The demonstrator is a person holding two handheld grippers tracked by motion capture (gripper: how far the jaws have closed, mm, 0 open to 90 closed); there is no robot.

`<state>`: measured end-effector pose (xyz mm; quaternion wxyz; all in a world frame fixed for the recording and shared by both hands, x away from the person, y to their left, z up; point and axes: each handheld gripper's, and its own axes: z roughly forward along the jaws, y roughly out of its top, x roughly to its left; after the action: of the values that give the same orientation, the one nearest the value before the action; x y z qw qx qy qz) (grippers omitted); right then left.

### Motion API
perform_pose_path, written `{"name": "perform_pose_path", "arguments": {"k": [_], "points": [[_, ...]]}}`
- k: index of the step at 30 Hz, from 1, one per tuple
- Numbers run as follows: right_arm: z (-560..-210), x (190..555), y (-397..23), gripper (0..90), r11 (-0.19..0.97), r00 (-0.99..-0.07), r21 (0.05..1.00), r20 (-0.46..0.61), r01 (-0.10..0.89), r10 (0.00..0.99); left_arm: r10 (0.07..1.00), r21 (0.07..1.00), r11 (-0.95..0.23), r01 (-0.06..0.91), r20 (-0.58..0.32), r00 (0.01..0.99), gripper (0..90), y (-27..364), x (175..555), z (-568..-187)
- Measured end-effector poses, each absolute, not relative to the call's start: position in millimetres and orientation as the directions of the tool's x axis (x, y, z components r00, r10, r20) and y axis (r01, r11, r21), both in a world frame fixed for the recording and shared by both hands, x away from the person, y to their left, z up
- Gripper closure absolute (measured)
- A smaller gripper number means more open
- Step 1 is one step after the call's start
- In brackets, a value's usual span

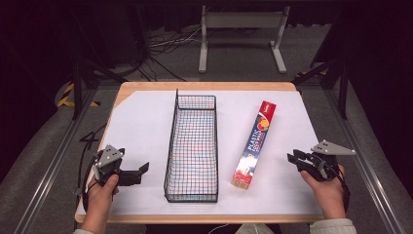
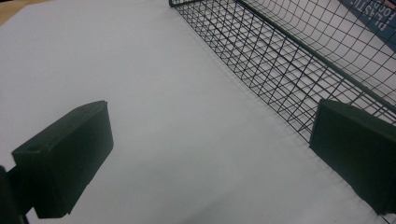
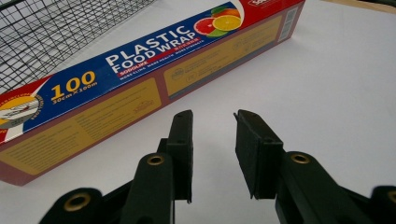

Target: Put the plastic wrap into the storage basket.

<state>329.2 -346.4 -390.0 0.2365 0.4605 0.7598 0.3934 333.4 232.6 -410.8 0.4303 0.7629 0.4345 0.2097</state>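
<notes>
From the high view, the plastic wrap box (image 1: 254, 144) lies flat on the white-covered surface (image 1: 141, 122), angled slightly, just right of the long wire basket (image 1: 192, 146) and apart from it. The right hand-held gripper (image 1: 295, 158) sits low, near the box's near end, with bare surface between them; the left hand-held gripper (image 1: 140, 171) rests on the far side of the basket, well apart from the box.

In the left gripper view, its jaws stand wide apart with nothing between them, the basket's mesh wall (image 2: 280, 70) just beside one jaw.

In the right gripper view, the right hand-held gripper (image 3: 213, 140) has its jaws partly apart and empty, pointed at the box's (image 3: 140, 79) long side. The carton looks light and stiff but crushable, its printed faces likely slick; I'd take it across its narrow width near the middle so it stays level. There is open room right of the box; the basket's rim is the edge to clear.
</notes>
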Motion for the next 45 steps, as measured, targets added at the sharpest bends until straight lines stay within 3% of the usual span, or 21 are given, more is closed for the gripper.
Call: {"name": "perform_pose_path", "arguments": {"k": [8, 25, 33, 45], "points": [[-375, 324, -332, 68.7, 0.296, -0.519, 0.815, 0.007, 0.498, 0.855, 0.844, 0.832, -0.251, 0.494, -0.062, 0.533, 0.1, 232, 334, -407], [-346, 315, -305, 80.9, 0.336, -0.591, 0.774, 0.061, 0.537, 0.804, 0.825, 0.814, -0.257, 0.521, -0.096, 0.556, 0.6, 239, 332, -392], [-347, 317, -305, 82.4, 0.350, -0.588, 0.750, 0.063, 0.561, 0.806, 0.825, 0.794, -0.268, 0.545, -0.104, 0.556, 0.7, 241, 332, -390], [-333, 334, -264, 83.3, 0.460, -0.675, 0.714, 0.024, 0.527, 0.737, 0.827, 0.785, -0.284, 0.551, -0.090, 0.555, 0.8, 242, 332, -387]]}}
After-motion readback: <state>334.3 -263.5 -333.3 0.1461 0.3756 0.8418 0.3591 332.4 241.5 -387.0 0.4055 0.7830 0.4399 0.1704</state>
